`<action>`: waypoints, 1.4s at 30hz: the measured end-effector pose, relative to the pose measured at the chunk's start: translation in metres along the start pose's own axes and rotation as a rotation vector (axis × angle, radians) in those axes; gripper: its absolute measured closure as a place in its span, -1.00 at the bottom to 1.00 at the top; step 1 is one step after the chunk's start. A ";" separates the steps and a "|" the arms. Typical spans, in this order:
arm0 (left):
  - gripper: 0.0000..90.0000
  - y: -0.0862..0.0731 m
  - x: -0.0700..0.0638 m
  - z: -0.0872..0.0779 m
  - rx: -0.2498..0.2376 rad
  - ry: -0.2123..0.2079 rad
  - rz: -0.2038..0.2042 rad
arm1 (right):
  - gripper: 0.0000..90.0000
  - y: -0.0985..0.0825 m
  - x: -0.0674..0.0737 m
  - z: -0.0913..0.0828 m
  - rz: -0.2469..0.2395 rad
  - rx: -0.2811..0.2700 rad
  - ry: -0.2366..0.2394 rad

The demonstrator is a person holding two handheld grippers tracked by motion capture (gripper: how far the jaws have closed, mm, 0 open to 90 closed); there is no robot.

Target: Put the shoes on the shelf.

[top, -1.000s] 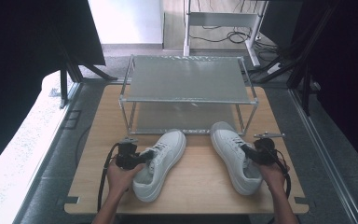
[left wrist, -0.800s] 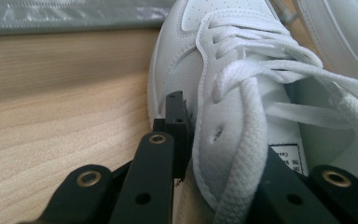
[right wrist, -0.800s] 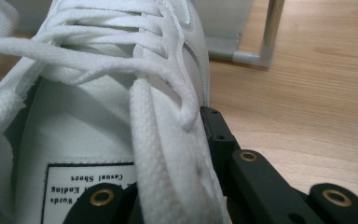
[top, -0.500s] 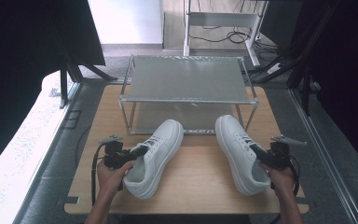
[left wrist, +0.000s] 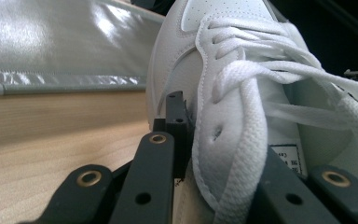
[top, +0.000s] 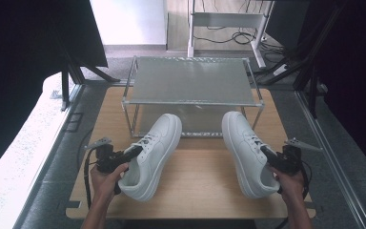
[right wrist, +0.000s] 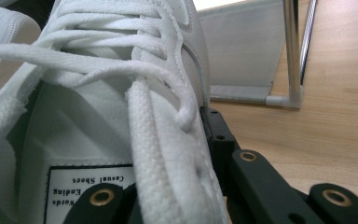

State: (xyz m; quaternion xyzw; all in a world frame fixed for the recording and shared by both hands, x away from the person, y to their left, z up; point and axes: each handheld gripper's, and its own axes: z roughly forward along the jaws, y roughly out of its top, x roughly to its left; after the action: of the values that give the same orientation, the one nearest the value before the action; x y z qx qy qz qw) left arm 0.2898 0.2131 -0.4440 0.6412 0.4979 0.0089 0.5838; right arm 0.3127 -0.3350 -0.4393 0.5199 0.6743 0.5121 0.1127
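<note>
Two grippers are each pinching a white shoe: left gripper the left shoe, right gripper the right shoe, both sitting on the table.

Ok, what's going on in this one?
A person holds a gripper in each hand at a wooden table. The left gripper is shut on the side wall of the left shoe, and the right gripper is shut on the right shoe. Both white shoes point toward a metal rack, toes near its lower shelf.
</note>
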 end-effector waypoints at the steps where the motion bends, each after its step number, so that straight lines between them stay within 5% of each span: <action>1: 0.85 0.000 0.001 -0.001 -0.006 -0.008 0.004 | 0.94 0.000 0.000 0.000 0.001 -0.003 0.002; 16: 0.86 0.005 -0.003 -0.013 -0.062 -0.027 0.012 | 0.94 0.002 0.002 -0.004 0.024 -0.046 0.067; 30: 0.86 0.016 -0.008 -0.030 -0.162 -0.120 -0.024 | 0.94 0.007 0.010 -0.005 0.035 -0.093 0.131; 42: 0.86 0.027 -0.016 -0.034 -0.200 -0.128 -0.014 | 0.95 0.022 0.023 -0.006 0.040 -0.170 0.200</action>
State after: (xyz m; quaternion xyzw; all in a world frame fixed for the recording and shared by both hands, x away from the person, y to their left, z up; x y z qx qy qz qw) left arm 0.2788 0.2326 -0.4038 0.5755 0.4606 0.0134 0.6756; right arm 0.3119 -0.3211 -0.4102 0.4683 0.6256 0.6190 0.0783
